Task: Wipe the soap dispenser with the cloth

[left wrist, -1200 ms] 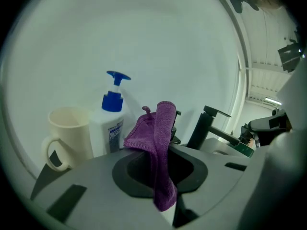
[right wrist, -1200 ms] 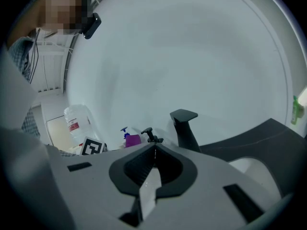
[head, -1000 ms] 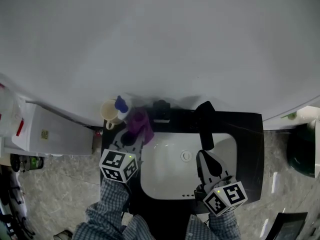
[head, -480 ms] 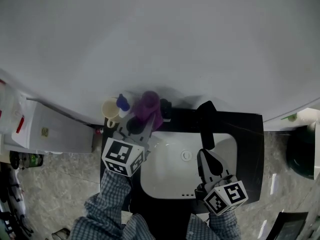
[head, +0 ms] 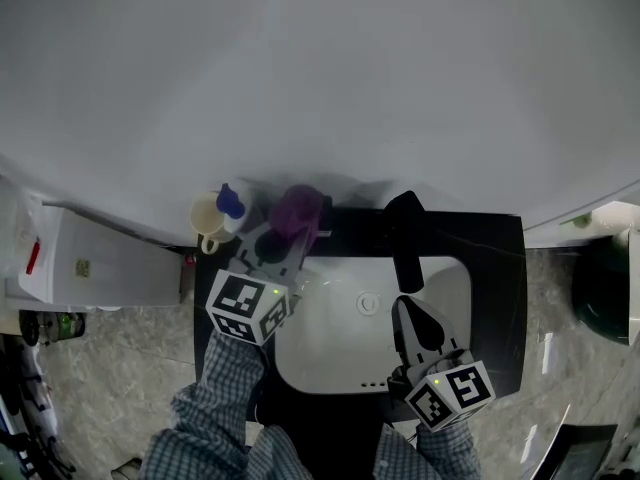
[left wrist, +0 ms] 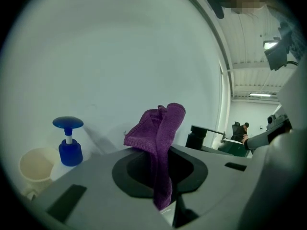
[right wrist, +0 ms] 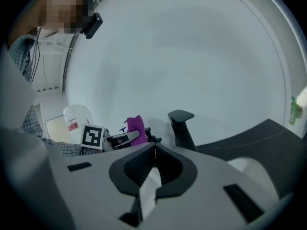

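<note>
The soap dispenser, a white bottle with a blue pump, stands at the counter's back left corner and also shows in the left gripper view. My left gripper is shut on a purple cloth, held up just right of the dispenser and apart from it. In the left gripper view the cloth sticks up from the left gripper. My right gripper hangs over the white basin, shut and holding nothing; its jaws meet in its own view.
A cream cup stands left of the dispenser against the wall. A black faucet rises behind the basin, and a small black block sits to its left. The black counter ends at both sides; a white appliance stands left.
My left gripper has carried the purple cloth away from me towards the wall, and in the last half second it has stayed almost still. The right gripper has not moved.
</note>
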